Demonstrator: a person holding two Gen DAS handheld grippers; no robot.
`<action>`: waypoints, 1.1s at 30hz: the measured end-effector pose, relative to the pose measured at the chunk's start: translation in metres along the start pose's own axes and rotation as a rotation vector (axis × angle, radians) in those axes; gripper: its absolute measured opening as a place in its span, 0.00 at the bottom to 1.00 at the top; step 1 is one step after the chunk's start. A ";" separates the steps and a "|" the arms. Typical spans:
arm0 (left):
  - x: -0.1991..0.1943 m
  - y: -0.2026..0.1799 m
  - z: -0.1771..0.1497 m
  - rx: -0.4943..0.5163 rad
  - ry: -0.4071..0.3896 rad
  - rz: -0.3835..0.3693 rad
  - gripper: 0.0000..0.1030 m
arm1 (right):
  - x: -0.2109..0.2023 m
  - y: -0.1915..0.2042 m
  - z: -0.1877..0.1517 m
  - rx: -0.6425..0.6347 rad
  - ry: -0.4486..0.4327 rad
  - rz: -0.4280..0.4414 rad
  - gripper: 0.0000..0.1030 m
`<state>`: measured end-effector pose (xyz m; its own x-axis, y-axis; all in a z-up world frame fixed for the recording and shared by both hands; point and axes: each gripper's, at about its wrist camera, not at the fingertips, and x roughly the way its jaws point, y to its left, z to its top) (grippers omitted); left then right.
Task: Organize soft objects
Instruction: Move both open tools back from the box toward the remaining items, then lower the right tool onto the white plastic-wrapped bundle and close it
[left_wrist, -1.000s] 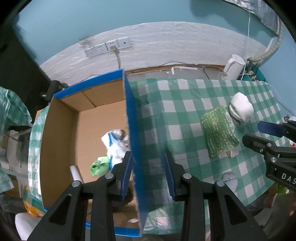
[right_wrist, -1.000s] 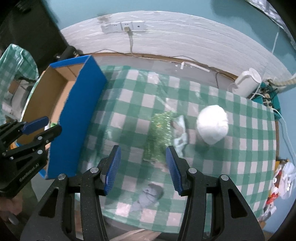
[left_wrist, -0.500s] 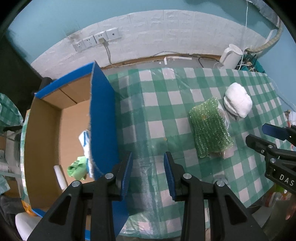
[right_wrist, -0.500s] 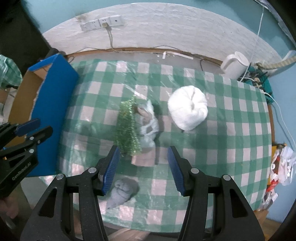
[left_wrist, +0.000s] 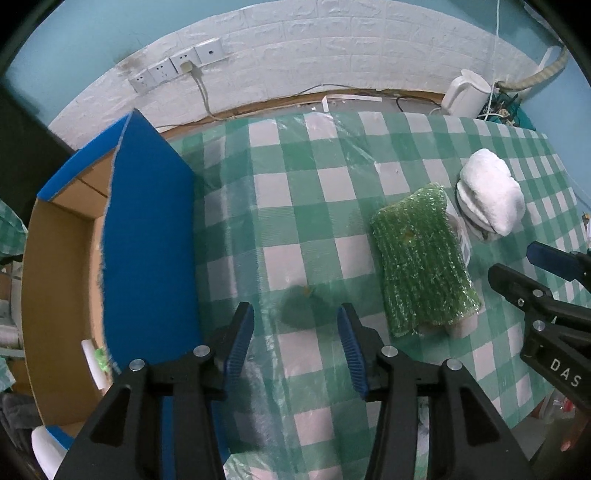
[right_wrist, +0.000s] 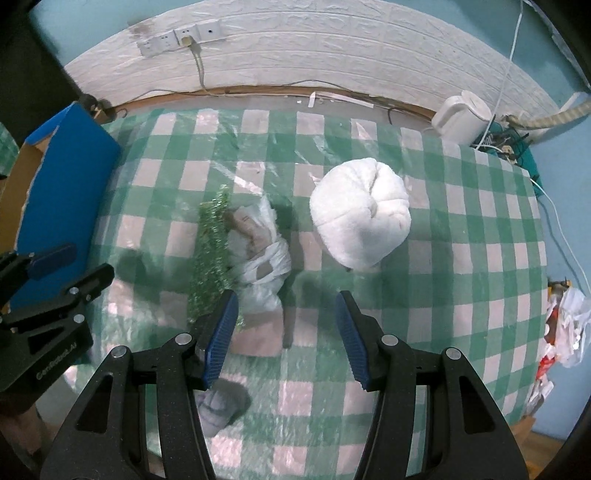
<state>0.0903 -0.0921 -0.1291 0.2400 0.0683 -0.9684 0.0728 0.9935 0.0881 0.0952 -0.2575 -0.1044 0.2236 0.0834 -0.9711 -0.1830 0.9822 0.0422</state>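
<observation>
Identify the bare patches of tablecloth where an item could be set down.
Bare: between the blue-sided cardboard box and the green tinsel bundle, and along the far edge. Crowded: around the bundle, the white plush ball and the crumpled white bag.

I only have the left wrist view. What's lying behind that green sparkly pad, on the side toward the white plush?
Observer: A crumpled white plastic bag with something brownish inside, lying right against the green tinsel pad.
Operator: Are the right tongs holding anything?
Observer: No. The right tongs are open and empty, positioned between the bag and the white plush.
Operator: Anything else loose that I can't see?
Observer: A small grey soft item at the near edge of the checked tablecloth, below the right tongs' left finger.
</observation>
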 end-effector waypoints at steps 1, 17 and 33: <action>0.002 0.000 0.001 -0.005 0.005 -0.003 0.51 | 0.003 -0.001 0.001 0.001 0.000 -0.005 0.54; 0.018 0.008 0.015 -0.037 0.040 -0.006 0.52 | 0.027 0.010 0.003 -0.028 0.022 0.011 0.54; 0.022 0.010 0.018 -0.027 0.052 -0.004 0.59 | 0.041 0.034 0.007 -0.075 0.043 0.048 0.54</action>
<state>0.1140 -0.0820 -0.1453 0.1887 0.0679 -0.9797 0.0475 0.9958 0.0782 0.1046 -0.2200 -0.1412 0.1717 0.1216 -0.9776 -0.2645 0.9616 0.0732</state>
